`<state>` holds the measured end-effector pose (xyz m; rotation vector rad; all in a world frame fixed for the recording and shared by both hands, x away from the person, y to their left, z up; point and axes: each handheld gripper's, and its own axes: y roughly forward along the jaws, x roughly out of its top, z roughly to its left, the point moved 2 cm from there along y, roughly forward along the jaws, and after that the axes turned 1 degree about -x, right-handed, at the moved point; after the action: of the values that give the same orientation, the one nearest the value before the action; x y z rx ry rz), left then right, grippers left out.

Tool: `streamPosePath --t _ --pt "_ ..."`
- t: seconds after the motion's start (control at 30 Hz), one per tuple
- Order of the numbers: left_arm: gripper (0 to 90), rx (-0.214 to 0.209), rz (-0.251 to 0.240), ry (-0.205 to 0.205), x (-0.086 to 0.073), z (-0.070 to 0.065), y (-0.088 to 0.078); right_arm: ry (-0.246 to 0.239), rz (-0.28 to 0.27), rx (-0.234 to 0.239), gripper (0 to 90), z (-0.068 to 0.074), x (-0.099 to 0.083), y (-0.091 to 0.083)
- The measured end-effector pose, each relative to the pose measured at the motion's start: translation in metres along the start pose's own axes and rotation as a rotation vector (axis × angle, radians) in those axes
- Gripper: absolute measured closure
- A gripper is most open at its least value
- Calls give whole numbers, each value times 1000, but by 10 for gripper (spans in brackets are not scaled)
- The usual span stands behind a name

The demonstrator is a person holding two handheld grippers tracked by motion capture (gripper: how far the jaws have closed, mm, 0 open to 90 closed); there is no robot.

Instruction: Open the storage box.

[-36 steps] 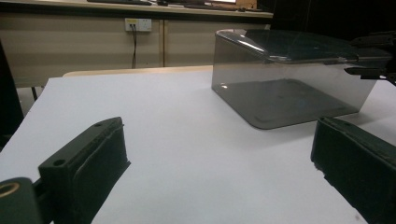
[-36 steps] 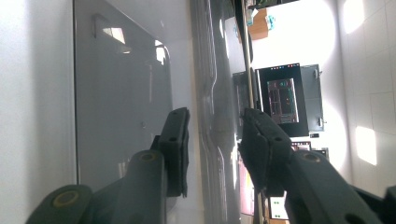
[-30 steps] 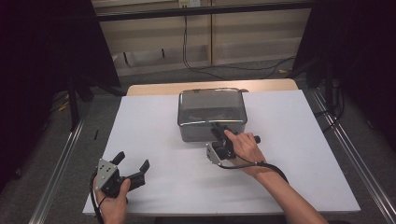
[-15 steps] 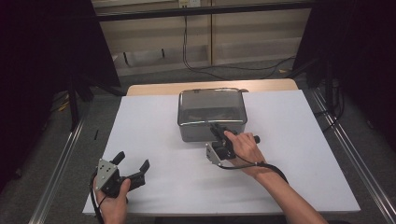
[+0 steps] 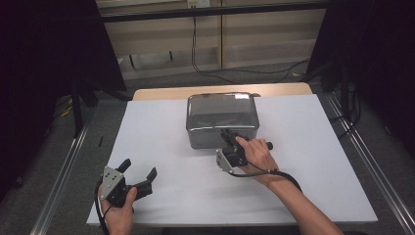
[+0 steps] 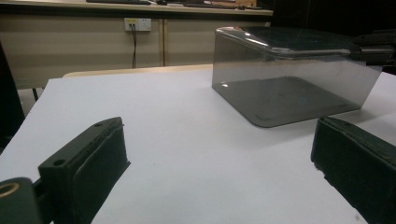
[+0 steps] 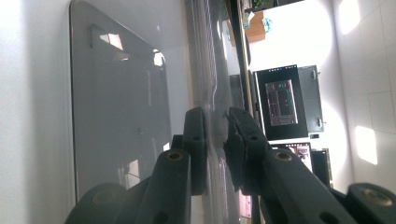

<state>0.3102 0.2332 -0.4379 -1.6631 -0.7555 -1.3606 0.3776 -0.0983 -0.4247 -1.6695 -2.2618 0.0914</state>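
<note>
A shiny metal pan (image 5: 205, 136) stands at the middle back of the white table (image 5: 156, 132). My right gripper (image 5: 228, 134) reaches it from the near side, and its jaws are shut on the pan's near wall just under the rim. In the right gripper view the right gripper (image 7: 217, 117) pinches that thin wall of the pan (image 7: 116, 102) between both pads. My left gripper (image 5: 139, 169) rests near the front left corner of the table, open and holding nothing. From the left gripper view, the pan (image 6: 280, 79) is well ahead and to the right of the left gripper (image 6: 217, 133).
A wooden strip (image 5: 161, 92) borders the table's back edge just behind the pan. Metal rails (image 5: 63, 166) run along the floor on both sides. The right gripper's cable (image 5: 274, 174) trails over the table beside the forearm.
</note>
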Motion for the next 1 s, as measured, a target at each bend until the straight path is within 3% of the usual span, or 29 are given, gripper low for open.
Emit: streamPosePath --t 0.7,1.0 --pt "35 3 9 -22 0 5 0 14 -10 -4 783 -6 0 -1" --pt "83 -45 16 -19 5 -2 9 28 -11 -12 785 -10 0 -1"
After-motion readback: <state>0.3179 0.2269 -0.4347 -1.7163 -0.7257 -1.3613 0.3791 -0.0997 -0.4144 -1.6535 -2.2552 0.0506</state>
